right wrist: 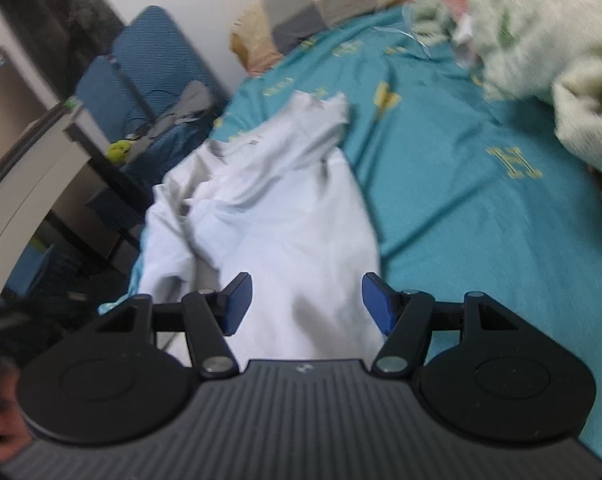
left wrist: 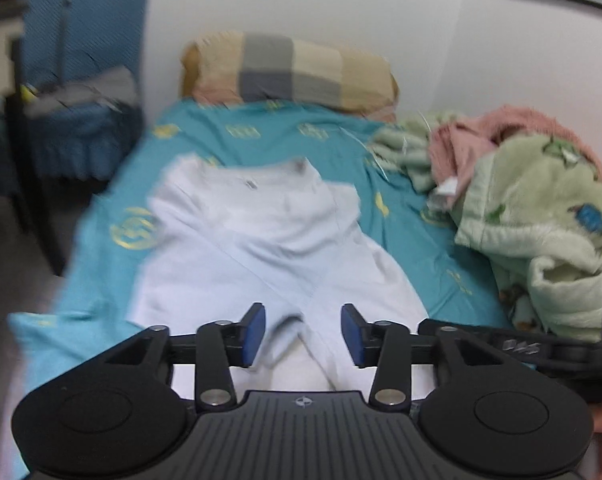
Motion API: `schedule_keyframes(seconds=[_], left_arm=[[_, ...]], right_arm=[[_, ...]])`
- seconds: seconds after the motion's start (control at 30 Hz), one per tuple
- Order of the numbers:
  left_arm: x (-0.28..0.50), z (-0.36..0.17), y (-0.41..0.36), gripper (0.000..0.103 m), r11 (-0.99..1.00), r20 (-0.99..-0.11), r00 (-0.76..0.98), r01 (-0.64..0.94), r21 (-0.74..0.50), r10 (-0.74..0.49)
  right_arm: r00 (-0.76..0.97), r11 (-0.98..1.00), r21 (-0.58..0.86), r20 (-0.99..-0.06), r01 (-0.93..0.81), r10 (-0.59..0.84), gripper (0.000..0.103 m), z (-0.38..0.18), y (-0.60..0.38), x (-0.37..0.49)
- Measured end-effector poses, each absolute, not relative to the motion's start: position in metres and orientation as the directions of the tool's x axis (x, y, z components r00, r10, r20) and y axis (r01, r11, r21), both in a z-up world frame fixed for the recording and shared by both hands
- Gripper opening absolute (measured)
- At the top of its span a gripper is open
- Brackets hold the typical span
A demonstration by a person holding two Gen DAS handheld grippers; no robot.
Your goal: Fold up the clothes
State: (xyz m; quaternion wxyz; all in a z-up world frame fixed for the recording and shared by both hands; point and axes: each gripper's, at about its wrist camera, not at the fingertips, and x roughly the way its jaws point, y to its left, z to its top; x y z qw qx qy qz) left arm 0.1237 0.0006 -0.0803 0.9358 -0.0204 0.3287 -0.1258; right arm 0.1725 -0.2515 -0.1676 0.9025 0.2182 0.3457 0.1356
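Since the white shirt (left wrist: 261,232) is thin, limp cloth, it looks light and floppy, likely to sag and slide unless pinched at a hem, shoulder seam or sleeve edge; it lies partly folded along the near side of the teal bedsheet (left wrist: 333,148). Both the left gripper (left wrist: 303,334) and right gripper (right wrist: 305,304) hover over it with jaws parted, grasping nothing. Beyond sit a checked pillow (left wrist: 289,68), rumpled green blanket (left wrist: 541,216) and blue chair (left wrist: 89,40)
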Motion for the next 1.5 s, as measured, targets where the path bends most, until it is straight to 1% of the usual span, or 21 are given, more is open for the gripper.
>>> schedule_keyframes(seconds=[0.03,0.1,0.2,0.3,0.37,0.47,0.57,0.63,0.73,0.83,0.93,0.97,1.03,1.07,1.1,1.13,1.17,1.2,1.33,1.5], left_arm=[[0.113,-0.066,0.001,0.055,0.971,-0.596,0.769,0.214,-0.104,-0.233],[0.092,-0.042,0.004,0.059,0.975,-0.572,0.792,0.204,-0.084,-0.215],[0.068,-0.021,0.014,0.06,0.971,-0.534,0.811,0.209,-0.114,-0.237],[0.06,-0.01,0.03,0.061,0.97,-0.489,0.838,0.216,-0.11,-0.242],[0.059,-0.007,0.05,0.061,0.97,-0.462,0.854,0.198,-0.138,-0.24],[0.063,-0.01,0.09,0.062,0.969,-0.439,0.874,0.126,-0.21,-0.209],[0.069,-0.016,0.131,0.062,0.966,-0.446,0.888,-0.006,-0.259,-0.114],[0.068,-0.018,0.153,0.062,0.96,-0.45,0.89,-0.063,-0.273,-0.069],[0.064,-0.02,0.18,0.062,0.946,-0.449,0.891,-0.087,-0.314,-0.067],[0.064,-0.024,0.193,0.062,0.933,-0.456,0.886,-0.092,-0.347,-0.083],[0.068,-0.03,0.195,0.062,0.935,-0.465,0.878,-0.068,-0.347,-0.109],[0.07,-0.032,0.194,0.062,0.936,-0.473,0.873,-0.061,-0.346,-0.118],[0.073,-0.037,0.19,0.062,0.938,-0.487,0.863,-0.049,-0.343,-0.133],[0.074,-0.038,0.188,0.062,0.939,-0.491,0.86,-0.045,-0.34,-0.137],[0.074,-0.039,0.187,0.062,0.94,-0.494,0.858,-0.042,-0.338,-0.139],[0.073,-0.039,0.185,0.062,0.941,-0.496,0.856,-0.039,-0.336,-0.142],[0.073,-0.039,0.183,0.062,0.942,-0.498,0.855,-0.037,-0.334,-0.143],[0.073,-0.039,0.18,0.062,0.943,-0.5,0.854,-0.036,-0.33,-0.142],[0.074,-0.042,0.169,0.062,0.95,-0.521,0.842,-0.031,-0.311,-0.143],[0.079,-0.046,0.146,0.062,0.959,-0.542,0.823,0.01,-0.282,-0.168]], right_arm=[[0.731,0.871,0.475,-0.55,-0.125,0.404,0.064,-0.164,-0.248,0.17],[0.744,0.877,0.441,-0.517,-0.192,0.423,0.064,-0.155,-0.24,0.164],[0.754,0.873,0.375,-0.462,-0.312,0.468,0.064,-0.142,-0.221,0.15],[0.733,0.859,0.311,-0.449,-0.408,0.511,0.064,-0.133,-0.196,0.139],[0.718,0.847,0.277,-0.449,-0.454,0.532,0.064,-0.129,-0.175,0.139],[0.706,0.838,0.185,-0.464,-0.514,0.536,0.063,-0.125,-0.131,0.152],[0.69,0.819,0.103,-0.485,-0.564,0.537,0.063,-0.128,-0.076,0.176],[0.672,0.812,0.097,-0.51,-0.575,0.537,0.062,-0.135,-0.044,0.198],[0.645,0.807,0.056,-0.571,-0.587,0.509,0.062,-0.153,-0.006,0.231],[0.639,0.801,-0.054,-0.636,-0.596,0.432,0.062,-0.174,0.019,0.251],[0.64,0.807,-0.113,-0.676,-0.579,0.365,0.057,-0.192,0.025,0.262],[0.643,0.813,-0.098,-0.668,-0.575,0.375,0.055,-0.193,0.022,0.262],[0.655,0.829,-0.087,-0.661,-0.553,0.367,0.038,-0.193,0.018,0.261],[0.657,0.84,-0.065,-0.656,-0.539,0.371,0.022,-0.191,0.014,0.262],[0.653,0.852,-0.013,-0.649,-0.524,0.392,0.014,-0.187,0.007,0.264],[0.65,0.86,0.048,-0.633,-0.508,0.419,0.013,-0.181,0.0,0.266],[0.653,0.862,0.102,-0.61,-0.496,0.448,0.008,-0.175,-0.008,0.269],[0.657,0.862,0.152,-0.587,-0.484,0.473,0.008,-0.168,-0.017,0.271],[0.685,0.859,0.262,-0.522,-0.439,0.509,0.006,-0.144,-0.049,0.284],[0.757,0.831,0.447,-0.401,-0.33,0.516,0.006,-0.123,-0.117,0.309]])
